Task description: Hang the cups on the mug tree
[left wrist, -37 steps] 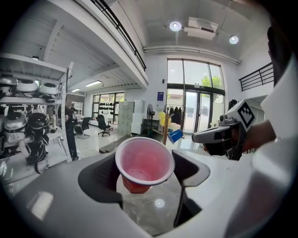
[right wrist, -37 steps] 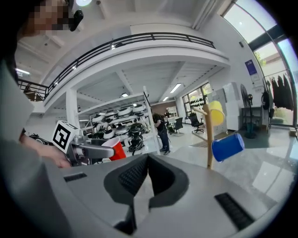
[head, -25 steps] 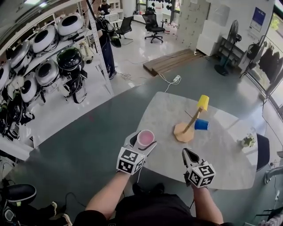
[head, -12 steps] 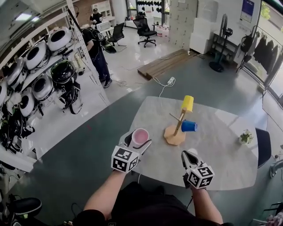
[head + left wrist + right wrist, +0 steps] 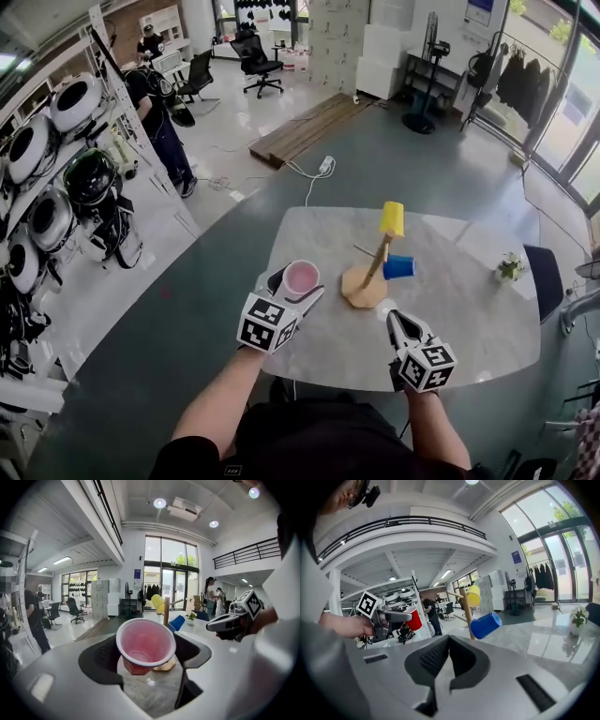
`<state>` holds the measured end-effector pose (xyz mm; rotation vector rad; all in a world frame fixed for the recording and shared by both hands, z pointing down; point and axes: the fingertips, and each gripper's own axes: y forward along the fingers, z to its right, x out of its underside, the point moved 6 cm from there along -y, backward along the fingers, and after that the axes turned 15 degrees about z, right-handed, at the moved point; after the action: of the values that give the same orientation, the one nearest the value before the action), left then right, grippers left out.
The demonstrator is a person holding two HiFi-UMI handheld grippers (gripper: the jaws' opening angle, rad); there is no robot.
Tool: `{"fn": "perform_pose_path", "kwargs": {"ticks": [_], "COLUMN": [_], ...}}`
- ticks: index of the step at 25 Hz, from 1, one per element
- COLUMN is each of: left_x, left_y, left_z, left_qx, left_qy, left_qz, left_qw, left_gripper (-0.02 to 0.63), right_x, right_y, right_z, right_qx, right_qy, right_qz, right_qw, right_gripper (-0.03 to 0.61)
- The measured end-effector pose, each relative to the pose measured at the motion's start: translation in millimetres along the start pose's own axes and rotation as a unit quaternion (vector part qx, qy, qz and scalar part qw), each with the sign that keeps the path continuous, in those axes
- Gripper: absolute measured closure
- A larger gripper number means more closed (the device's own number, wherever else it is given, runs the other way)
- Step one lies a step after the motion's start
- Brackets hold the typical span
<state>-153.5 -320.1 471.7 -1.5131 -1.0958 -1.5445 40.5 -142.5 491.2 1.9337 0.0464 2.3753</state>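
A wooden mug tree (image 5: 378, 258) stands on its flat base (image 5: 361, 286) in the middle of the white marble table (image 5: 469, 319). A yellow cup (image 5: 392, 218) hangs on its top peg and a blue cup (image 5: 399, 267) on a lower right peg. My left gripper (image 5: 295, 286) is shut on a red cup (image 5: 301, 278) with a pale pink inside, mouth up, just left of the tree's base. In the left gripper view the red cup (image 5: 145, 644) sits between the jaws, with the tree (image 5: 166, 611) behind it. My right gripper (image 5: 392, 317) is shut and empty, just in front of the base.
A small potted plant (image 5: 509, 268) stands at the table's far right edge, with a dark chair (image 5: 546, 281) beyond it. Shelves of round helmets (image 5: 56, 150) line the left side. A person (image 5: 155, 103) stands far back, and a wooden pallet (image 5: 300, 131) lies on the floor.
Both grippers have moved forward over the table toward the mug tree, and the red cup is now closer to its base. The jaws look unchanged.
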Motion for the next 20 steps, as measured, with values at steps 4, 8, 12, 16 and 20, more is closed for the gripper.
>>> {"fn": "perform_pose_path", "kwargs": {"ticks": [4,8,12,16,20], "left_x": [3.2,4.0,6.7,15.8,25.7], "left_y": [4.6,18.1,40.1,70.0,100.5], "left_z": [-24.5,-36.3,-38.2,-33.1,-28.7], "left_qx": [0.063,0.115,0.152,0.175,0.183], "left_qy": [0.022,0.038,0.043,0.052,0.057], "left_qz": [-0.007,-0.026,-0.041,-0.065,-0.095], "left_qw": [0.9978,0.9923,0.9865,0.9811,0.9768], "left_gripper": [0.261,0.261,0.261,0.261,0.261], "right_x": [3.1,1.6,4.6,8.4,7.8], "right_y": [25.6,30.1,18.0,4.3,-1.6], "right_z": [-38.1,-68.5,-75.7,-59.2,-34.4], "right_qx": [0.027,0.047,0.077,0.107,0.125], "right_qy": [0.001,0.014,0.007,0.011,0.015], "right_qz": [0.010,0.018,0.007,0.002,0.005], "right_qw": [1.000,0.999,0.997,0.994,0.992], "right_gripper": [0.566,0.566,0.566,0.566,0.566]}}
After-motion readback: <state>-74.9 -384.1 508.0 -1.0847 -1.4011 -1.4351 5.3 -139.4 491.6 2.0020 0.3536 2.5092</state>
